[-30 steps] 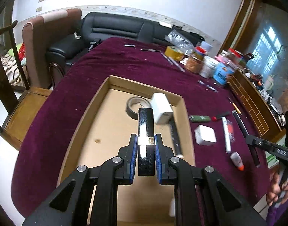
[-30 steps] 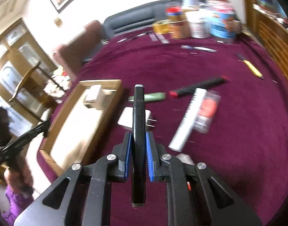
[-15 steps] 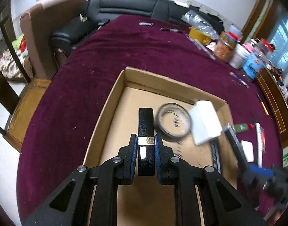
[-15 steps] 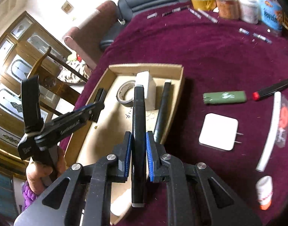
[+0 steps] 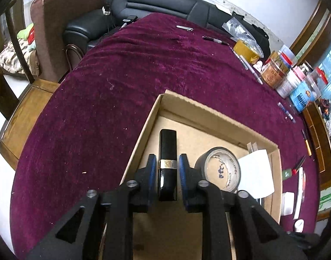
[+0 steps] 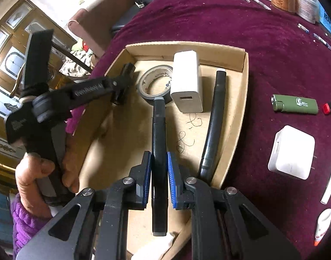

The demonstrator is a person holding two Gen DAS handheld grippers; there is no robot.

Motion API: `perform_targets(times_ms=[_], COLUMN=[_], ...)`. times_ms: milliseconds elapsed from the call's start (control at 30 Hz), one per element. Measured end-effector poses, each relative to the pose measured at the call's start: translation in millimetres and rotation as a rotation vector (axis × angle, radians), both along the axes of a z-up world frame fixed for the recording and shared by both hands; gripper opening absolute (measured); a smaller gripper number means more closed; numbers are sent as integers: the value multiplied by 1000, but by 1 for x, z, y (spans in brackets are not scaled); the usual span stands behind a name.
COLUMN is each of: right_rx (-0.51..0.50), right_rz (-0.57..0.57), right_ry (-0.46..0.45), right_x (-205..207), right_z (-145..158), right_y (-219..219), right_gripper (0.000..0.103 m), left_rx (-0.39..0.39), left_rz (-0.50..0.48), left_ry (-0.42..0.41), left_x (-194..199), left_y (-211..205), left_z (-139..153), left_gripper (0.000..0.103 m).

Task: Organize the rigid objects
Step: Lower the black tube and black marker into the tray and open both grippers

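A shallow cardboard tray (image 5: 217, 113) is seen on a worktop (image 5: 126, 69) covered in dark red cloth. The left hand-held gripper (image 5: 167, 174) is held over the tray's left side, and its jaws are opening: a black lipstick tube (image 5: 167, 149) with a gold band stands between the blue pads (image 5: 152, 171), with a narrow gap visible on each side, so it is no longer pressed. Just to the right of it in the tray, a roll of grey tape (image 5: 221, 169) and a white charger block (image 5: 257, 173) are lying. The right hand-held gripper (image 6: 158, 175) is closed tightly on a black marker pen (image 6: 158, 130), which is pointed over the tray's middle. A long black tube (image 6: 215, 117) is lying along the tray's right wall. Outside the tray, a green lighter (image 6: 295, 104) and a second white charger (image 6: 292, 155) are left on the cloth. The left hand (image 6: 44, 173), in a purple sleeve, is seen gripping its handle.
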State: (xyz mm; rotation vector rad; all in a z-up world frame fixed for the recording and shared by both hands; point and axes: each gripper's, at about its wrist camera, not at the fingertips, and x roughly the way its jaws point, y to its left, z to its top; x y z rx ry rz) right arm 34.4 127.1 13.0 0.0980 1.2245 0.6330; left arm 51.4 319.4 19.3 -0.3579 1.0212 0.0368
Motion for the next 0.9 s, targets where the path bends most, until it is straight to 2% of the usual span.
perform_targets(times_ms=[33, 100, 167, 233, 367, 400, 533, 633, 700, 800, 900], right_rx=[-3, -11, -20, -32, -10, -5, 40, 76, 95, 104, 106], right_rz=[-1, -7, -10, -19, -15, -6, 6, -10, -31, -61, -99], right_ry=[3, 7, 7, -11, -8, -7, -43, -80, -107, -148, -176], right_x=[1, 2, 5, 5, 6, 6, -2, -8, -12, -20, -26], right_z=[-1, -4, -8, -6, -5, -4, 7, 18, 25, 34, 37], right_y=[1, 1, 2, 2, -1, -1, -14, -28, -41, -61, -79], right_gripper=[13, 13, 13, 13, 16, 20, 44, 45, 45, 45, 51], left_rx=[-13, -62, -95, -123, -123, -117, -114, -110, -89, -16, 58], left_rz=[-1, -5, 2, -5, -24, -24, -13, -2, 15, 68, 125], left_ry=[-6, -5, -2, -5, -50, -67, -119, -150, -168, -202, -251], left_x=[-1, -4, -9, -17, -43, -52, -84, -104, -117, -132, -152], left_y=[1, 3, 3, 3, 0, -1, -1, -4, -7, -15, -24], left_z=[1, 3, 5, 11, 31, 36, 53, 60, 64, 71, 74], left_gripper=[27, 40, 46, 46, 50, 54, 58, 59, 62, 65, 65])
